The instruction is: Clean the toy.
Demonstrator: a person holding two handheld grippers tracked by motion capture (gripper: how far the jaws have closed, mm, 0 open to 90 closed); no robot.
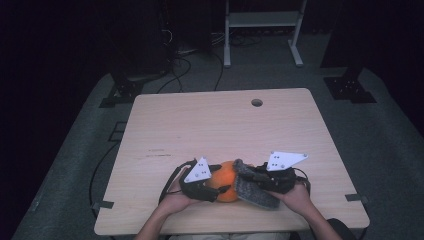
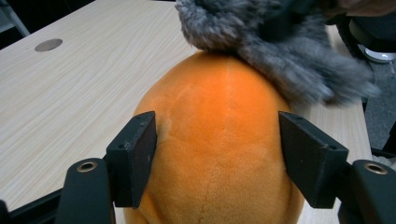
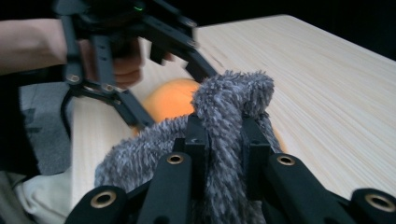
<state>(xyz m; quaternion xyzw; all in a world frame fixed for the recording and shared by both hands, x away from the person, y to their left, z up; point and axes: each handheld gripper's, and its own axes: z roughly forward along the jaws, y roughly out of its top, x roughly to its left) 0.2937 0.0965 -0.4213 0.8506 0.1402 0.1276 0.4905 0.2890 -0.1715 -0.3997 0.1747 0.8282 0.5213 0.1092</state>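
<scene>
left claw (image 1: 220, 191) part open, right claw (image 1: 248, 176) clamped

One orange plush ball (image 1: 226, 181), one grey fuzzy cloth (image 1: 252, 191), one table (image 1: 210, 125).

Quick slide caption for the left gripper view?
Left gripper jaws pressing an orange plush ball while grey fuzzy fabric drapes its top.

orange plush (image 2: 219, 154) base cut off, grey cloth (image 2: 275, 46) blurred
</scene>
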